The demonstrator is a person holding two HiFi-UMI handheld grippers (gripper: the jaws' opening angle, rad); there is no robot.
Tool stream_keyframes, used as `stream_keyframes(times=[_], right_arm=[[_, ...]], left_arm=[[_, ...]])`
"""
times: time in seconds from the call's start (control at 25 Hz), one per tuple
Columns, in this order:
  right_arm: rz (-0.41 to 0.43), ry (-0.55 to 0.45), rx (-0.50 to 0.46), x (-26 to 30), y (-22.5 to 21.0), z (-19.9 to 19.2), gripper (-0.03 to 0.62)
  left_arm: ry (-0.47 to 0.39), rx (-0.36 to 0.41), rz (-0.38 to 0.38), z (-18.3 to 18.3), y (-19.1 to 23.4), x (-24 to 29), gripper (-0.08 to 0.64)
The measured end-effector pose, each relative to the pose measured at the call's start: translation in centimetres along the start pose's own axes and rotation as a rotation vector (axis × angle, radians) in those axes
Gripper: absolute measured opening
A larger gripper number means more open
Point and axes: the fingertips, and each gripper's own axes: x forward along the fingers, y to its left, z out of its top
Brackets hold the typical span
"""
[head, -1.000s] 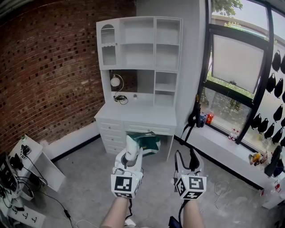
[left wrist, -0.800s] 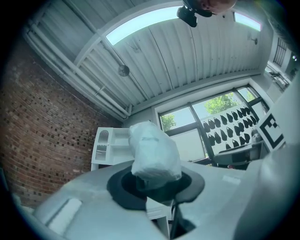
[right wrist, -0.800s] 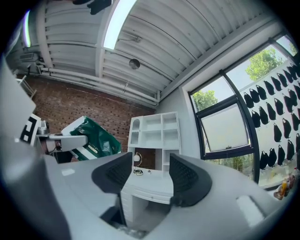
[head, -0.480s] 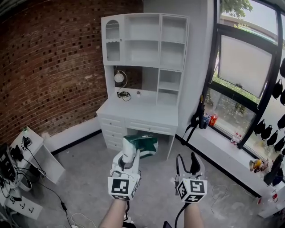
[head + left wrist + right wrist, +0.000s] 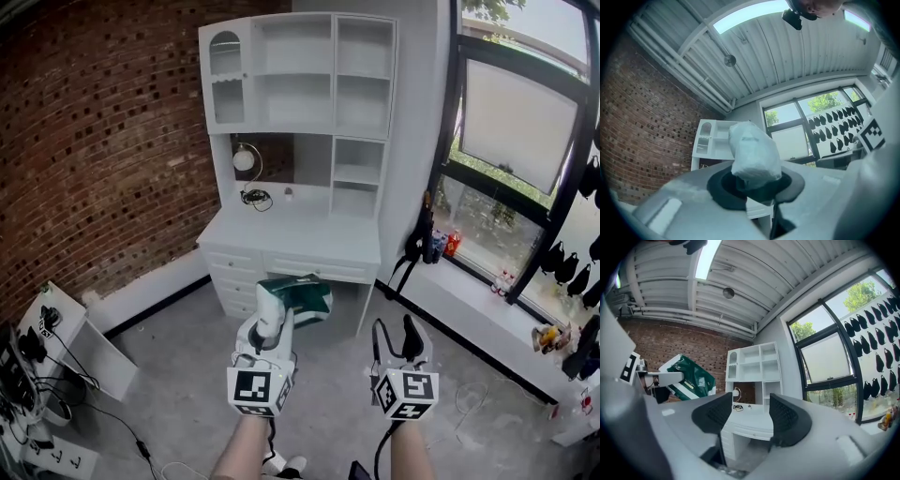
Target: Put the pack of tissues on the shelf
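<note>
Left tongs point(image 5: 270, 323) clamped on one green-and-white pack of tissues point(image 5: 302, 298), held in the air short of the white surface point(image 5: 300, 234). Right tongs point(image 5: 398, 333) wide apart, holding nothing. Shelf point(image 5: 298, 80) stands above the surface. On the surface: one lamp point(image 5: 244, 161), one coiled cable point(image 5: 255, 198). Grey floor point(image 5: 178, 347) lies between.

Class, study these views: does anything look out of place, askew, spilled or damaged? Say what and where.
Nothing looks damaged or spilled. The pack of tissues is not on the shelf: the left gripper holds it. The right gripper is open and empty. A loose cable lies bunched on the desk.
</note>
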Motion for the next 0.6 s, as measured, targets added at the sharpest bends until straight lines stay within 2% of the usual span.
stream_keyframes(times=[0.16, 0.36, 0.6], right_arm=[[-0.032, -0.026, -0.007, 3.3, 0.8, 1.1, 0.255], [-0.087, -0.045, -0.003, 5.2, 0.7, 1.4, 0.255], [-0.090, -0.005, -0.003, 7.1, -1.8, -0.4, 0.255]], left_arm=[[-0.033, -0.005, -0.042, 0.5, 2.4, 3.2, 0.103], [-0.043, -0.026, -0.110, -0.2, 3.2, 5.7, 0.103], [-0.014, -0.064, -0.103, -2.8, 2.4, 8.7, 0.103]])
